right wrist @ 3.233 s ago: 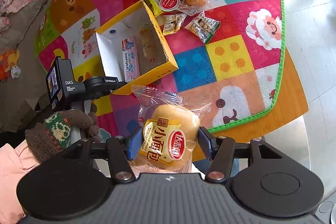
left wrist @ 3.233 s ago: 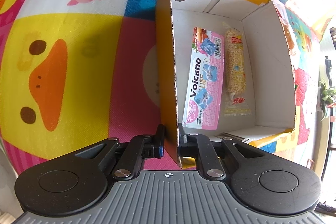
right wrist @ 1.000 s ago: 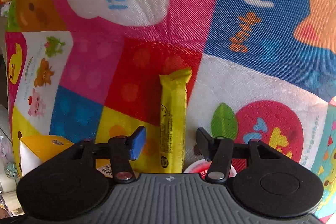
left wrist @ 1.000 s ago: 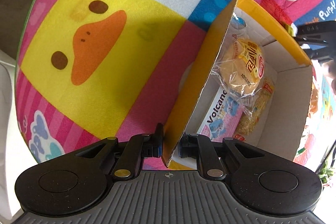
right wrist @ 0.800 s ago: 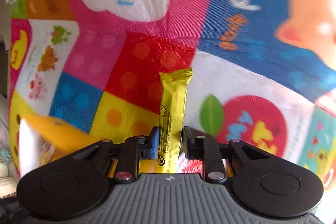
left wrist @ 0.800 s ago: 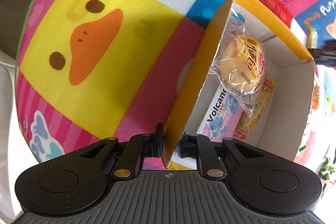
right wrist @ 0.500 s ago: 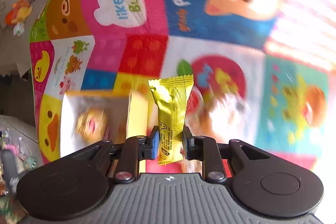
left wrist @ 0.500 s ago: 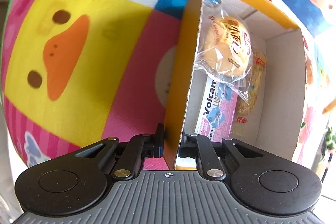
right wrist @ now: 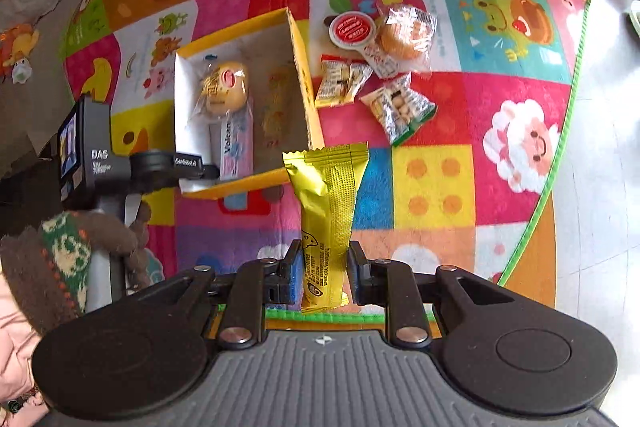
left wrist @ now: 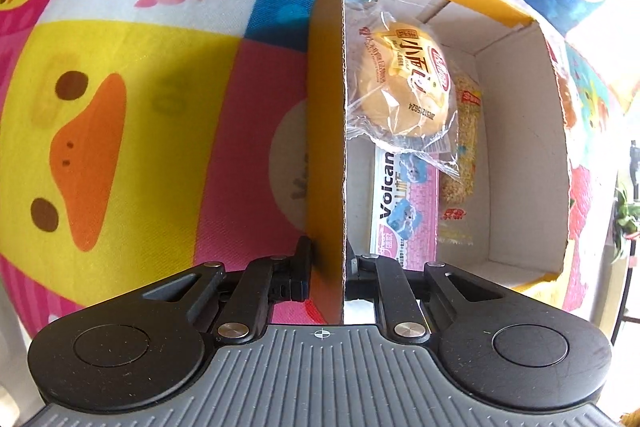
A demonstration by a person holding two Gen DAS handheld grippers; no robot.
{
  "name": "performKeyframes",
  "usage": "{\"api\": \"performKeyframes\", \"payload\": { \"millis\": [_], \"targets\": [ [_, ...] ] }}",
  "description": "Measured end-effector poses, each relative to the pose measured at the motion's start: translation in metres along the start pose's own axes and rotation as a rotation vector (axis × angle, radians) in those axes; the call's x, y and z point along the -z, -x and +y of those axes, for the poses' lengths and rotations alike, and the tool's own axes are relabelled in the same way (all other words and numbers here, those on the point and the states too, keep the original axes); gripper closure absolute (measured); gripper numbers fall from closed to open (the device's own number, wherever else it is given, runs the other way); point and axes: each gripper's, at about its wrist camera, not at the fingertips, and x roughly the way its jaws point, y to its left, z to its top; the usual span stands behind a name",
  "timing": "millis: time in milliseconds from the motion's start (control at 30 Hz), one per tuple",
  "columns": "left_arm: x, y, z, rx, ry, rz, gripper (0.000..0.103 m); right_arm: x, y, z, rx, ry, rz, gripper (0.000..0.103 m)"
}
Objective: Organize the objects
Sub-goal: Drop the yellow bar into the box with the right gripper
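A yellow cardboard box [left wrist: 326, 131] with a white inside stands on the play mat. My left gripper [left wrist: 326, 277] is shut on its near side wall. Inside lie a wrapped bun [left wrist: 404, 79], a pink Volcano packet [left wrist: 400, 207] and a cereal bar [left wrist: 460, 155]. My right gripper [right wrist: 322, 277] is shut on a yellow snack bar [right wrist: 326, 211], held high above the mat in front of the box [right wrist: 304, 83]. The left gripper [right wrist: 196, 163] shows at the box's near left corner in the right wrist view.
Loose snacks lie on the mat right of the box: a red-lidded cup [right wrist: 352, 29], a wrapped bun [right wrist: 404, 31] and two small packets [right wrist: 340, 83] [right wrist: 400, 107]. A gloved hand [right wrist: 68, 251] holds the left gripper's handle. Bare floor [right wrist: 600, 167] lies right of the mat.
My right gripper closed on the yellow snack bar, lifted it off the mat and carried it up and back. The left gripper, still on the box wall, rolled so the box stands straighter.
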Motion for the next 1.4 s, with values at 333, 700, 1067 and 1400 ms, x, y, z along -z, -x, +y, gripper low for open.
{"api": "performKeyframes", "payload": {
  "millis": [333, 700, 1067, 1400],
  "targets": [
    [0.0, -0.003, 0.019, 0.044, 0.028, 0.018, 0.087, 0.021, 0.028, 0.035, 0.019, -0.007, -0.023, 0.081],
    [-0.007, -0.002, 0.021, 0.057, 0.019, 0.04, 0.086, -0.011, 0.044, 0.067, 0.022, 0.032, -0.106, 0.081],
    [-0.009, 0.002, 0.038, 0.084, 0.041, 0.031, 0.085, -0.087, 0.019, 0.096, 0.004, 0.03, -0.09, 0.081],
    [-0.011, 0.002, 0.041, 0.094, 0.081, 0.036, 0.084, -0.118, -0.04, 0.122, 0.039, 0.048, 0.044, 0.079]
  ]
}}
